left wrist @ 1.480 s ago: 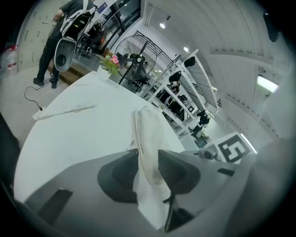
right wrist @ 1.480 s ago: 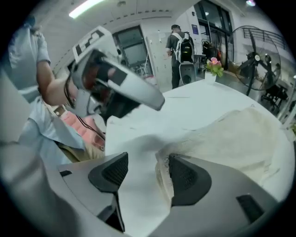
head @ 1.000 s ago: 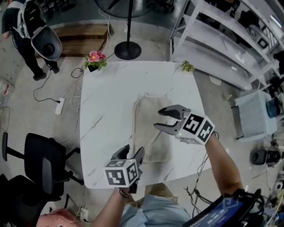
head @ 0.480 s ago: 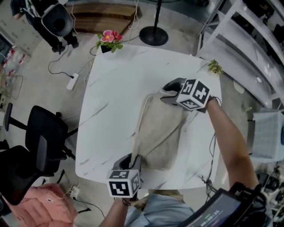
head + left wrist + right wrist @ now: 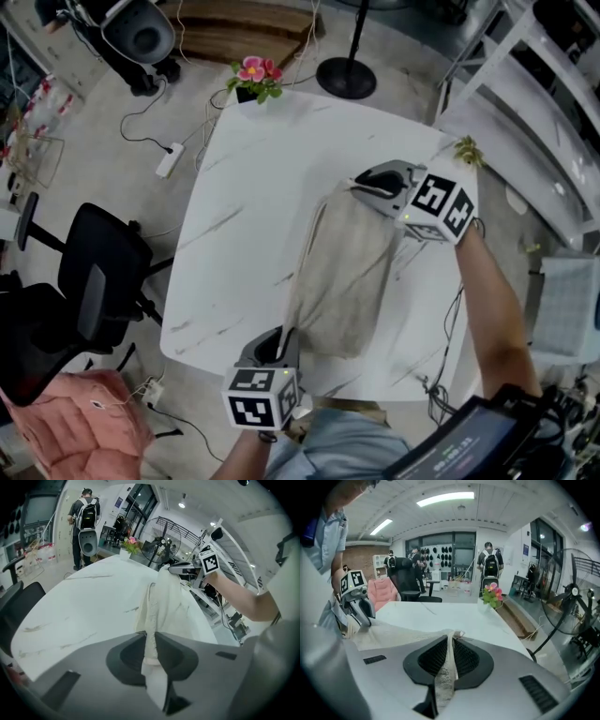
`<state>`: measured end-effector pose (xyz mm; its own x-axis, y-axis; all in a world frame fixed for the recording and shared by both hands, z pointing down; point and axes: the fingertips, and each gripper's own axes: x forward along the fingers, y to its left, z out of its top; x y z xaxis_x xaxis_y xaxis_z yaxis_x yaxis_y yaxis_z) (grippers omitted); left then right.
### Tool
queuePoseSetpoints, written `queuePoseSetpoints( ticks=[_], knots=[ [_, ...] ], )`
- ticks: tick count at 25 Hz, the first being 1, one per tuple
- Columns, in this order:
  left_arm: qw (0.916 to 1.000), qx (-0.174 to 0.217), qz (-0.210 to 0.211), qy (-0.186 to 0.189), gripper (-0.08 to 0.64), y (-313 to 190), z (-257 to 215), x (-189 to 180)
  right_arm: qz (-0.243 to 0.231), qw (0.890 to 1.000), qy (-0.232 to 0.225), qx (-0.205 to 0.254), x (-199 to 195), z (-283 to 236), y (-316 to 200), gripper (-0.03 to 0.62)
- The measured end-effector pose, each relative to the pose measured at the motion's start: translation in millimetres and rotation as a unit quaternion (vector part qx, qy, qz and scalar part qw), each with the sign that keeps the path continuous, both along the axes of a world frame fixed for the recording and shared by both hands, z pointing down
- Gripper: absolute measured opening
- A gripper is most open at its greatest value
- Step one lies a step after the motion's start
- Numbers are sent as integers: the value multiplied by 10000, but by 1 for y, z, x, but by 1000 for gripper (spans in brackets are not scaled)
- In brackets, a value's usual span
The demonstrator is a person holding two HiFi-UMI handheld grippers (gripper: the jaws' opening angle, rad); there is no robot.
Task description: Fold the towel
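A beige towel (image 5: 342, 272) lies lengthwise on the white marble table (image 5: 244, 187), reaching from the near edge toward the far right. My left gripper (image 5: 279, 342) is at the towel's near left corner. Its jaws have just been closing, and in the left gripper view (image 5: 151, 638) they pinch the towel's edge (image 5: 150, 620). My right gripper (image 5: 364, 186) is at the far end. Its jaws have also just been closing and grip a fold of the towel (image 5: 448, 660) in the right gripper view (image 5: 449, 651). The towel's far corner is slightly lifted.
A pot of pink flowers (image 5: 253, 75) stands at the table's far left corner, with a small green plant (image 5: 466, 150) at the far right corner. A black office chair (image 5: 94, 281) is on the left. A fan stand (image 5: 345, 75) and white shelving (image 5: 544, 94) lie beyond the table.
The right gripper moved from over the towel's middle to its far end and shut on it. The left gripper edged in to the near corner and shut on it.
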<state>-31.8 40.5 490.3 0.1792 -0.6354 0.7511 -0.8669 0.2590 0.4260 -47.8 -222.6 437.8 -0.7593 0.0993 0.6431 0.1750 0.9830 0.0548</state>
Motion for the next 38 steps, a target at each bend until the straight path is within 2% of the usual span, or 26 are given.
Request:
queuePoseSetpoints(
  ticks=[2, 4, 8, 12, 18, 19, 20, 21, 23, 24, 25, 26, 28, 31, 35, 37, 38],
  knots=[
    [9999, 31, -72, 76, 49, 8, -2, 1, -142, 9998, -123, 101, -10, -10, 7, 46],
    [9997, -15, -190, 182, 49, 16, 5, -1, -331, 9994, -42, 123, -24, 0, 14, 51],
    [9982, -151, -416, 417, 51, 24, 21, -2, -654, 9976, 244, -40, -50, 42, 20, 52],
    [9967, -170, -557, 566, 51, 25, 31, -5, -846, 9936, 748, -73, -60, 87, 18, 60],
    [9937, -219, -753, 807, 51, 26, 47, -13, -556, 9938, 844, -472, -72, 102, 13, 85],
    [9933, -223, -756, 850, 51, 26, 47, -12, -491, 9942, 795, -535, -73, 95, 12, 114],
    [9928, -214, -757, 900, 51, 26, 45, -12, -396, 9948, 640, -683, -75, 82, 10, 200],
    [9923, -183, -766, 953, 53, 26, 43, -12, -262, 9949, 365, -899, -77, 61, 7, 249],
    [9911, -73, -837, 1030, 77, 27, 37, -14, 45, 9930, -300, -1141, -78, 11, -3, 264],
    [9906, -28, -886, 1040, 81, 27, 35, -16, 164, 9926, -535, -1077, -74, -9, -8, 258],
    [9904, -13, -917, 1030, 81, 28, 35, -17, 244, 9930, -662, -945, -65, -23, -11, 216],
    [9908, -28, -913, 1001, 81, 28, 35, -17, 294, 9940, -683, -799, -52, -29, -11, 169],
    [9926, -102, -814, 897, 80, 29, 37, -15, 365, 9967, -445, -580, -18, -16, -6, 124],
    [9945, -184, -692, 759, 78, 31, 43, -16, 516, 9971, 145, -545, 27, 34, 1, 118],
    [9949, -245, -681, 706, 78, 32, 50, -21, 699, 9936, 742, -480, 46, 92, 0, 95],
    [9955, -304, -646, 630, 78, 31, 50, -20, 683, 9932, 781, -534, 43, 96, 3, 99],
    [9958, -334, -618, 591, 78, 32, 50, -19, 736, 9926, 665, -693, 41, 87, 3, 130]
  ],
)
